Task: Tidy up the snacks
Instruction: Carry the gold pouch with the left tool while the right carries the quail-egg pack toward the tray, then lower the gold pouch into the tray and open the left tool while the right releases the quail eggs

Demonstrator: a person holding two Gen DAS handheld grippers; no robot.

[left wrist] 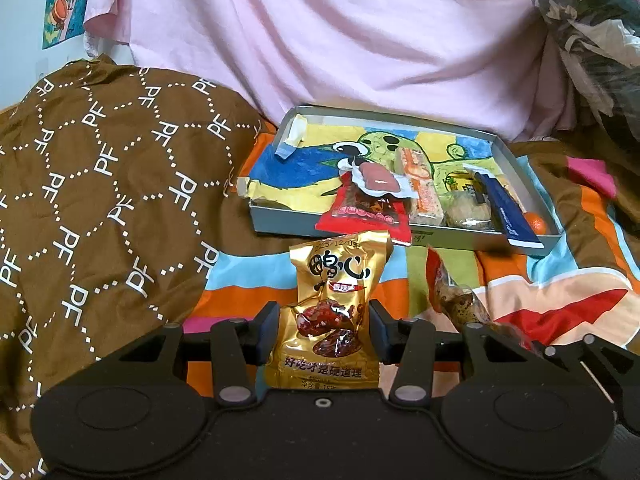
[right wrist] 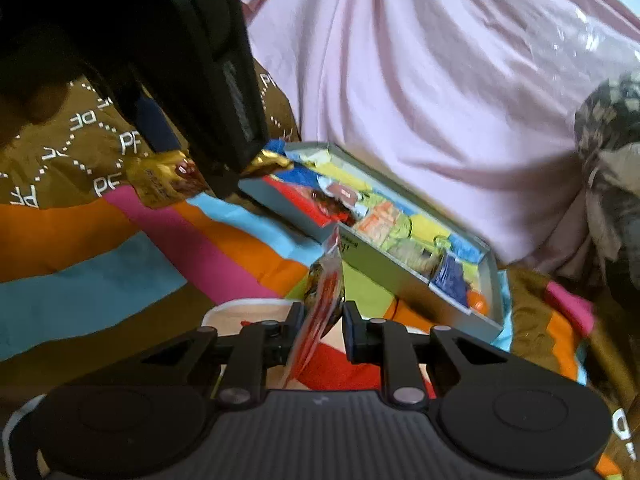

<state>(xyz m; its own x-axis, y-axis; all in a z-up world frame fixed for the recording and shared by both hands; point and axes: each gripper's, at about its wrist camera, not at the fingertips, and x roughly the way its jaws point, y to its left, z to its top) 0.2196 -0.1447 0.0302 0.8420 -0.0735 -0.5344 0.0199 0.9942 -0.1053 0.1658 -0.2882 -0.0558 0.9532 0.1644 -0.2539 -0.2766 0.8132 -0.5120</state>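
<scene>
Gold snack pack (left wrist: 326, 312) upright, pinched at its middle between the pads of the left gripper (left wrist: 324, 330), jaws partly closed onto its sides, lifted above the striped blanket (left wrist: 248, 284). Red snack pack (right wrist: 322, 312) edge-on, clamped in the right gripper (right wrist: 324, 330), jaws almost fully together on the thin wrapper, top end leaning toward the tray's near wall. Same red pack seen from the left wrist view low at right (left wrist: 452, 292), speckled contents showing through clear film.

Behind both, grey tray (left wrist: 280, 224) flat on the blanket, lined with a bright painted sheet. Inside: a red packet (left wrist: 368, 212) overhanging the near rim, a pink-and-white packet (left wrist: 376, 178) on top of it, an orange-striped bar (left wrist: 420, 184), a pale round cake (left wrist: 466, 210), a blue pack (left wrist: 508, 212), an orange fruit (left wrist: 536, 224) in the near right corner.

Brown patterned quilt (left wrist: 100, 184) heaped to the left, pink sheet (left wrist: 320, 32) behind the tray, camouflage cloth under clear plastic (left wrist: 592, 32) at far right.
</scene>
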